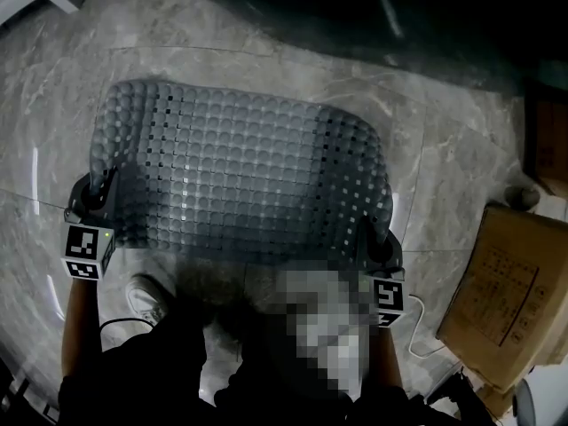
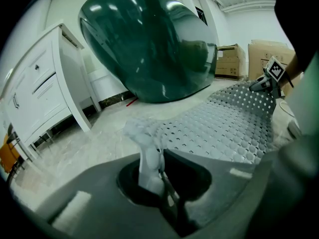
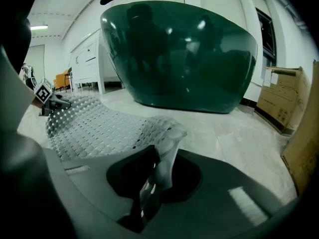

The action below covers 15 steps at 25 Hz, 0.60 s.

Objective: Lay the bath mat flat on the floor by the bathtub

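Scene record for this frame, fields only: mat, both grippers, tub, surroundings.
mat: grey, perforated, spread over the floor; near corners lifted, not yet flat
left gripper: shut on mat's near left corner
right gripper: shut on mat's near right corner
bathtub: dark green, beyond the mat's far edge
nearby: box to the right; white cabinet left of bathtub

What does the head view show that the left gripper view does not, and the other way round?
Only the head view: the left gripper seen from above, and a white shoe. Only the left gripper view: the drawer fronts of a white cabinet, and the mat corner pinched between that gripper's jaws. Both: the mat, the dark bathtub, cardboard boxes and the right gripper.
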{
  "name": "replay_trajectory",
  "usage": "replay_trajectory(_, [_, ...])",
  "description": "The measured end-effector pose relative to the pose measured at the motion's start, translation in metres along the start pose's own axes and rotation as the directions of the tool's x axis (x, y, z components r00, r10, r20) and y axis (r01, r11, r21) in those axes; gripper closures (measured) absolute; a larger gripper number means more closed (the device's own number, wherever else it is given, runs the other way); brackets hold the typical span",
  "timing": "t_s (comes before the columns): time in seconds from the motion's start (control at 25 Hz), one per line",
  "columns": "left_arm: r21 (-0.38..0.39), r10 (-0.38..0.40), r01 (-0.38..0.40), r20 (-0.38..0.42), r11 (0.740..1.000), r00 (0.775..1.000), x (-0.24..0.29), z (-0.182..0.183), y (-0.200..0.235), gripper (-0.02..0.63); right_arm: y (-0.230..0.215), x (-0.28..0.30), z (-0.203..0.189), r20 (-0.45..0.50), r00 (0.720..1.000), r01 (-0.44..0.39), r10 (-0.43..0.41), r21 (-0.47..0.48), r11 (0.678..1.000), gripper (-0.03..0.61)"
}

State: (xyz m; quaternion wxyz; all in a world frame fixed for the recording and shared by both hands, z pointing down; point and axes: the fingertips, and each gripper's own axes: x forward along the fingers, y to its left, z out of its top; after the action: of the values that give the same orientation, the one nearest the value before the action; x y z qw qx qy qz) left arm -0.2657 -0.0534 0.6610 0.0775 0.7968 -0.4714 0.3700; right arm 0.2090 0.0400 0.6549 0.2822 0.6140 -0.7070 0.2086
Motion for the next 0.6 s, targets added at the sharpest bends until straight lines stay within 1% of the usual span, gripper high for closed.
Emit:
replay_trajectory(0.2, [-0.017, -0.003, 0.002, -0.029, 1.000, 1.000, 0.011, -0.016, 0.008, 0.588, -0.010, 0.015, -0.017, -0.047, 0.999, 0.022, -0.021, 0.020, 1.000, 0.520])
replay_trajectory(0.36, [-0.020, -0.010, 0.009, -0.040, 1.000, 0.999, 0.018, -0.022, 0.010, 0.584, -0.017, 0.023, -0.026, -0.069, 0.997, 0.030, -0.027, 0.040, 0.999, 0.519])
replay_trajectory(0.48, [-0.038, -0.016, 0.015, -0.050, 0.999, 0.999, 0.023, -0.029, 0.013, 0.583, -0.022, 0.029, -0.032, -0.095, 0.995, 0.041, -0.036, 0.058, 0.997, 0.515])
replay_trajectory(0.6, [-0.062, -0.031, 0.026, -0.078, 0.998, 0.996, 0.027, -0.038, 0.014, 0.580, -0.024, 0.033, -0.038, -0.114, 0.992, 0.053, -0.047, 0.057, 0.997, 0.511])
